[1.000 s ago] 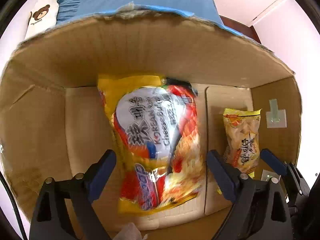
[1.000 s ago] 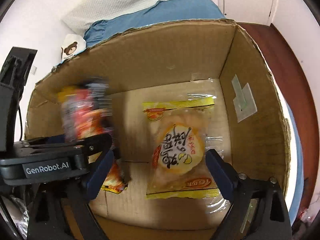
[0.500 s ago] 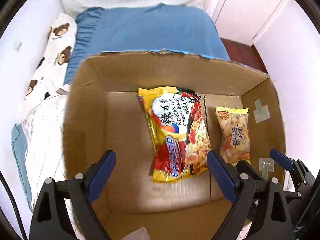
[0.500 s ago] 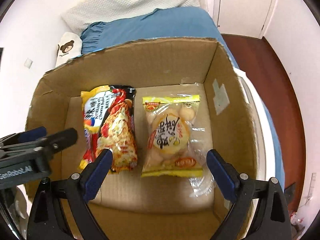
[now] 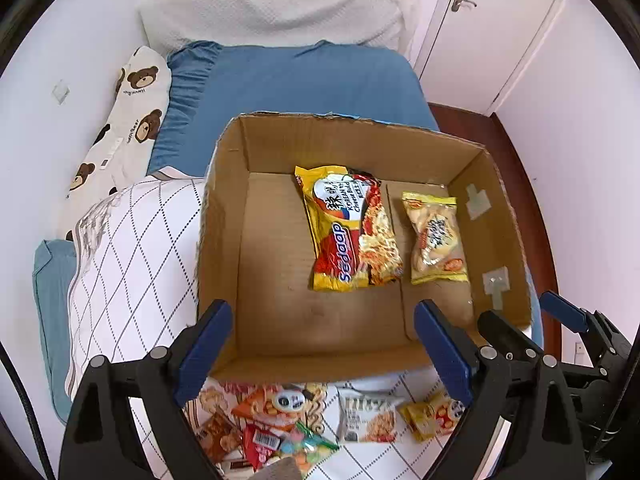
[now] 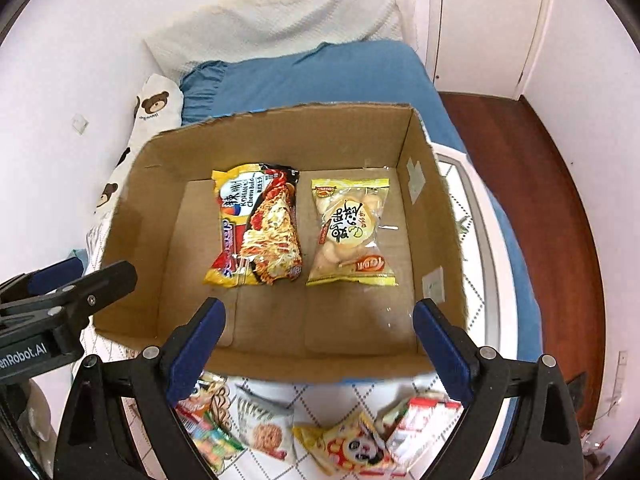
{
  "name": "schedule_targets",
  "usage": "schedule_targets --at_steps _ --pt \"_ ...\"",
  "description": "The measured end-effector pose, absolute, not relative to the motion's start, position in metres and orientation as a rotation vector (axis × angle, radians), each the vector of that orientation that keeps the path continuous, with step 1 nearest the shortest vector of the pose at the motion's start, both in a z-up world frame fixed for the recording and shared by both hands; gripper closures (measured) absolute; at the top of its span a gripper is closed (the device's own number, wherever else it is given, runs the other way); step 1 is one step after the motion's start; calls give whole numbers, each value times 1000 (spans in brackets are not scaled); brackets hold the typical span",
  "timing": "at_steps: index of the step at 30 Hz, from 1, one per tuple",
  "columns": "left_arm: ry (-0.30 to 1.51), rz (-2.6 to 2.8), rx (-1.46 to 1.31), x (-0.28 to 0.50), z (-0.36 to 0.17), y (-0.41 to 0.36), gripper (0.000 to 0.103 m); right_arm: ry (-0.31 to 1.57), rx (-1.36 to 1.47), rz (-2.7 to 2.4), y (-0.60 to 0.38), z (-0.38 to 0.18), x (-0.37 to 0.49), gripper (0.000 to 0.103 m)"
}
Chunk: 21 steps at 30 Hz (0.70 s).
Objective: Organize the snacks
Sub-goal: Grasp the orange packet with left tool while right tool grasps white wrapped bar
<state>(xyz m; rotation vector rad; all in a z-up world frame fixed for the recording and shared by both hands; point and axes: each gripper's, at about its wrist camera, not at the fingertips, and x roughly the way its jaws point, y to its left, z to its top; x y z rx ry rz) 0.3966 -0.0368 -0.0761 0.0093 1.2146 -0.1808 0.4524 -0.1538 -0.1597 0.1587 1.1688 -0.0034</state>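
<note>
An open cardboard box (image 5: 224,216) (image 6: 140,208) sits on a bed. Flat on its floor lie a yellow-and-red noodle packet (image 5: 348,228) (image 6: 258,226) and, to its right, a yellow rice-cracker bag (image 5: 436,236) (image 6: 352,232). My left gripper (image 5: 324,344) hangs open and empty above the box's near wall. My right gripper (image 6: 318,336) is likewise open and empty over the near wall. Several loose snack packets (image 5: 296,420) (image 6: 344,440) lie on the quilt in front of the box, partly hidden by the fingers.
The white checked quilt (image 5: 132,248) spreads left of the box, with a blue pillow (image 5: 296,80) and a bear-print pillow (image 5: 128,120) behind. A white door (image 6: 476,20) and dark wood floor (image 6: 552,216) lie to the right. The other gripper (image 6: 60,300) shows at the left edge.
Both grippers have lifted up and back out of the box, leaving the noodle packet and cracker bag on its floor. The loose snacks in front have come into view.
</note>
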Motion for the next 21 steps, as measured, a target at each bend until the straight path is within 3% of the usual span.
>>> schedule_targets --at_steps 12,16,21 --pt "1158 -129 -99 303 -57 6 10 1155 181 62 -136 -143 364 6" --pt "1192 -77 -93 257 -88 32 10 1209 234 107 -129 -172 332 6" --pt "1304 -50 117 196 -155 43 10 1282 315 128 -128 -211 289 6"
